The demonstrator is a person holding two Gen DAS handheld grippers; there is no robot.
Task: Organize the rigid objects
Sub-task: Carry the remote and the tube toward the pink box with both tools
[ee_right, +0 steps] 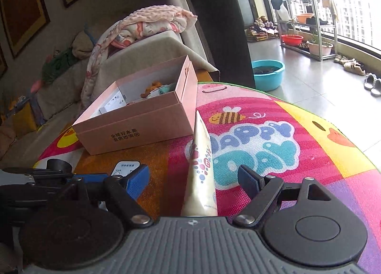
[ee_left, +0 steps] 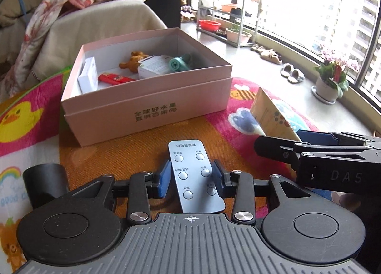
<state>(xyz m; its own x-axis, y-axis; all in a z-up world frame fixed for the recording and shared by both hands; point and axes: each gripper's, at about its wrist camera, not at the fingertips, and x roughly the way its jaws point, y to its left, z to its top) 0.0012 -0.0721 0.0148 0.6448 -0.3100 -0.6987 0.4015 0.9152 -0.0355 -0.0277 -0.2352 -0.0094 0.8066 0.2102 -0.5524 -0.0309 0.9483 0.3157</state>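
Note:
A grey remote control [ee_left: 194, 174] lies on the orange part of the mat, and my left gripper [ee_left: 191, 177] has its blue pads closed against its two sides. A cream tube [ee_right: 201, 166] lies on the colourful mat between the wide-apart fingers of my right gripper [ee_right: 194, 177], which is open and not touching it. The tube also shows in the left wrist view [ee_left: 271, 114]. The pink open box [ee_left: 152, 107] stands behind both and holds a red item [ee_left: 114, 78], a brown toy [ee_left: 133, 60], a white box [ee_left: 88, 77], a carton and a teal roll [ee_left: 177, 63].
The play mat [ee_right: 297, 154] covers a round table whose edge curves at the right. A sofa with a blanket [ee_left: 78, 0] is behind the box. A blue basin [ee_right: 268, 72], a shelf rack [ee_right: 307, 21] and a potted plant [ee_left: 329, 81] stand on the floor by the windows.

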